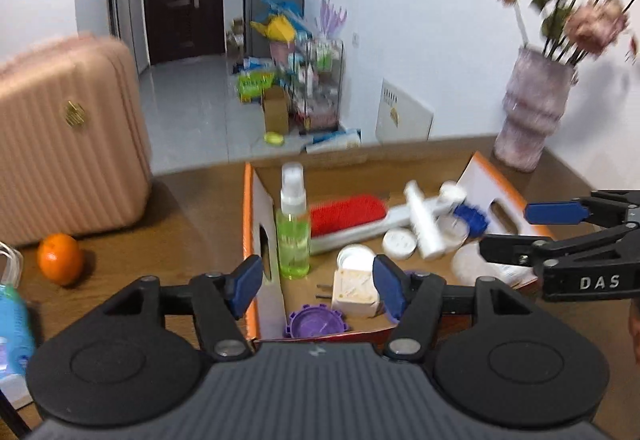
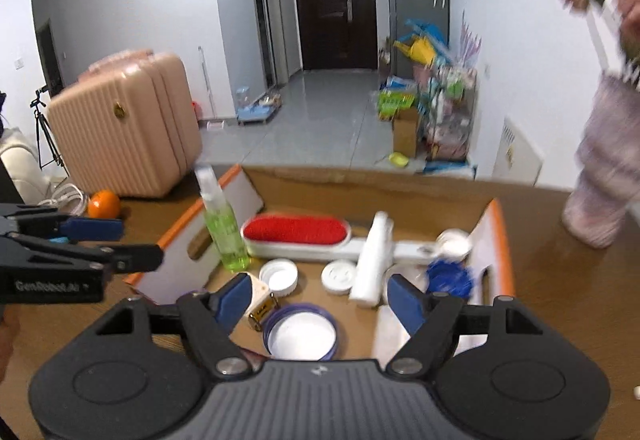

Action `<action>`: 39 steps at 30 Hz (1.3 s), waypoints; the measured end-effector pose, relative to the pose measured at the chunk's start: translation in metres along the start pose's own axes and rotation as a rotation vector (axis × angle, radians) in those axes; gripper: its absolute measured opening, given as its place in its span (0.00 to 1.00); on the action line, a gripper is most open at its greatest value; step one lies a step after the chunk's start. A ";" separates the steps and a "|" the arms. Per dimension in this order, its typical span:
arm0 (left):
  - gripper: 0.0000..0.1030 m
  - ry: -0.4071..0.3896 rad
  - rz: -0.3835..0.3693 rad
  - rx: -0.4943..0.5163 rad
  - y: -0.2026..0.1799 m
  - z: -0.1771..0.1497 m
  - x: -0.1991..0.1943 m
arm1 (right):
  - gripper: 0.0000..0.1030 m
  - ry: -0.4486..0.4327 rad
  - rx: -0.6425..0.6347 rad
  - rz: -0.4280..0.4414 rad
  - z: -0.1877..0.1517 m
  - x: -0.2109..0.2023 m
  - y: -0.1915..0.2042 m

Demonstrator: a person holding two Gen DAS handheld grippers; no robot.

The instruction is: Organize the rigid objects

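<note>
An open cardboard box (image 1: 251,216) (image 2: 500,236) with orange-edged flaps sits on the wooden table. In it stand a green spray bottle (image 1: 294,240) (image 2: 224,236), a red lint brush (image 1: 348,218) (image 2: 296,230), a white tube (image 1: 424,224) (image 2: 372,260), white lids (image 1: 398,243) (image 2: 339,276), a blue ridged cap (image 1: 472,218) (image 2: 448,278), a cream plug adapter (image 1: 356,292) (image 2: 260,304) and a purple lid (image 1: 316,322) (image 2: 300,332). My left gripper (image 1: 316,286) (image 2: 116,244) is open and empty over the box's near left corner. My right gripper (image 2: 320,300) (image 1: 508,232) is open and empty over the box's near side.
An orange (image 1: 60,258) (image 2: 104,204) lies on the table left of the box. A pink suitcase (image 1: 68,136) (image 2: 124,132) stands behind it. A vase of flowers (image 1: 528,108) (image 2: 604,168) stands at the table's far right. A blue packet (image 1: 14,328) lies at the left edge.
</note>
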State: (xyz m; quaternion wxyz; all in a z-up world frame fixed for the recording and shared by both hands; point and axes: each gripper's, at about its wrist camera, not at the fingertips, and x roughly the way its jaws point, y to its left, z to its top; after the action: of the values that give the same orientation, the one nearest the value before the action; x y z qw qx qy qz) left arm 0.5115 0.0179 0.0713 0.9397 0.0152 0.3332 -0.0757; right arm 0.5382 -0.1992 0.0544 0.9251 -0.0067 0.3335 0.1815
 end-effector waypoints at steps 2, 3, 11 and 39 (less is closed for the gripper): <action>0.66 -0.046 0.005 -0.006 -0.003 0.002 -0.034 | 0.73 -0.035 -0.005 -0.013 0.005 -0.030 0.001; 0.66 -0.065 0.007 -0.006 -0.006 0.001 -0.049 | 0.74 -0.053 -0.008 -0.018 0.006 -0.046 0.002; 0.81 -0.229 0.027 0.006 -0.043 -0.057 -0.168 | 0.79 -0.228 -0.054 -0.036 -0.043 -0.176 0.022; 1.00 -0.413 0.175 -0.036 -0.069 -0.355 -0.334 | 0.91 -0.433 0.072 -0.108 -0.366 -0.332 0.130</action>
State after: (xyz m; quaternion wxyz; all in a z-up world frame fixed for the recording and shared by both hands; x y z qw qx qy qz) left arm 0.0235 0.0221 0.0069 0.9911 0.0115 0.1324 0.0105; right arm 0.0327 -0.2363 -0.0100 0.9831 0.0479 0.1326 0.1170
